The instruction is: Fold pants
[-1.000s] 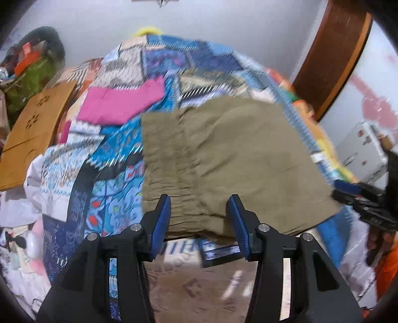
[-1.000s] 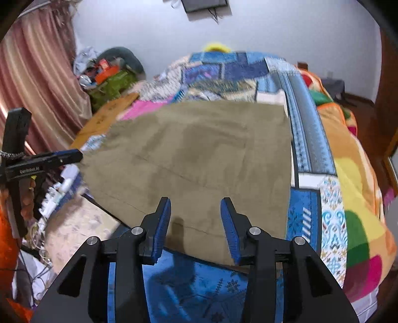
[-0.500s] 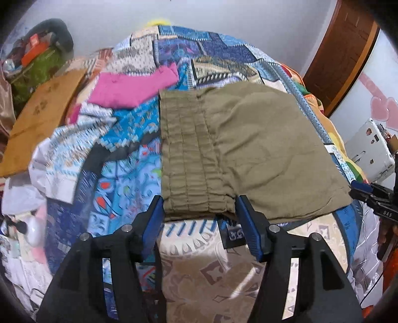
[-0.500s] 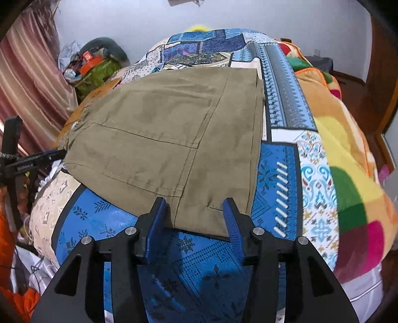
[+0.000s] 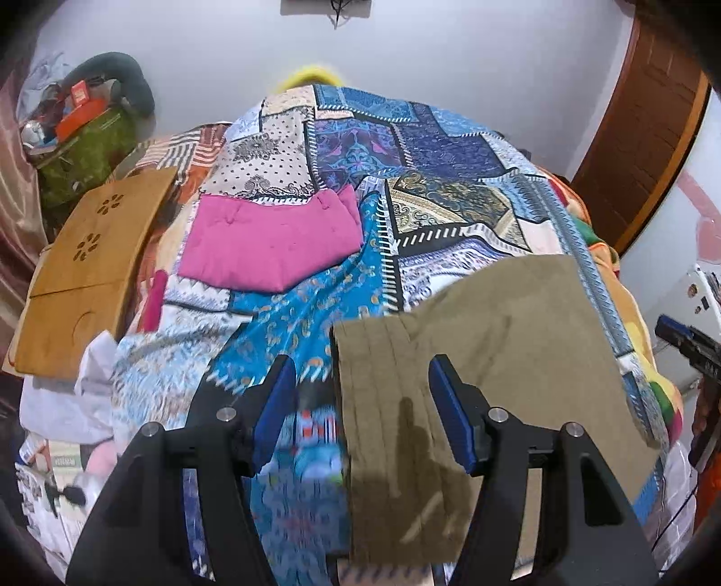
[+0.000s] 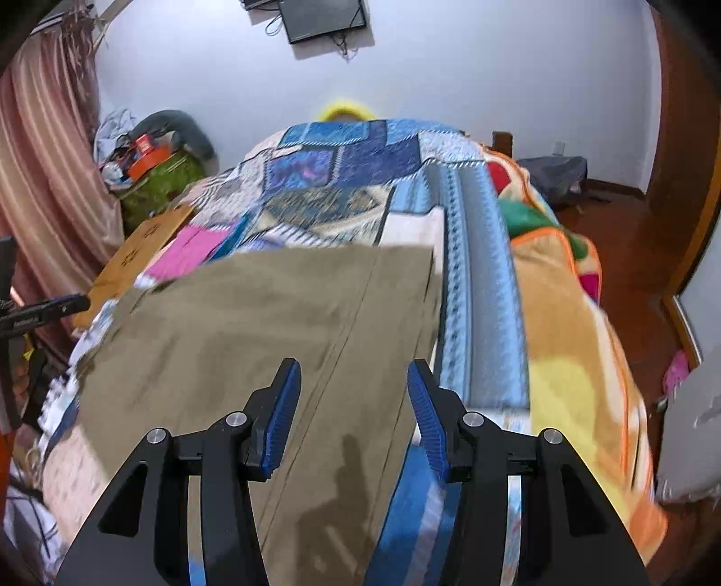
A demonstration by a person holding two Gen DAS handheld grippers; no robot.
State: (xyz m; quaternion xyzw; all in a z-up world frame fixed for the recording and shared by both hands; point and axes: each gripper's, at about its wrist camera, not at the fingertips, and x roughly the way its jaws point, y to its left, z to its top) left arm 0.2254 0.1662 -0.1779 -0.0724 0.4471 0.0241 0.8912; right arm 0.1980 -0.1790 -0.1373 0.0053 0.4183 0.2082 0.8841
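Olive-green pants [image 5: 495, 356] lie folded flat on a patchwork bedspread [image 5: 405, 157], hanging over the bed's near edge. My left gripper [image 5: 360, 405] is open, low over the waistband corner, which lies between its fingers. The pants also show in the right wrist view [image 6: 270, 324]. My right gripper [image 6: 353, 414] is open, low over the pants' near right edge. Neither gripper holds cloth. The other gripper shows at the edge of each view [image 5: 685, 342] [image 6: 40, 311].
A folded pink garment [image 5: 270, 248] lies farther back on the bed. A wooden board [image 5: 90, 270] leans at the left with a green bag [image 5: 85, 148] behind. An orange-yellow blanket [image 6: 577, 338] covers the bed's right side. A dark TV [image 6: 322, 18] hangs on the wall.
Both grippers dropped lower and moved in over the pants' near edge; the views tilted up toward the wall. Both stayed open. The pants have not moved.
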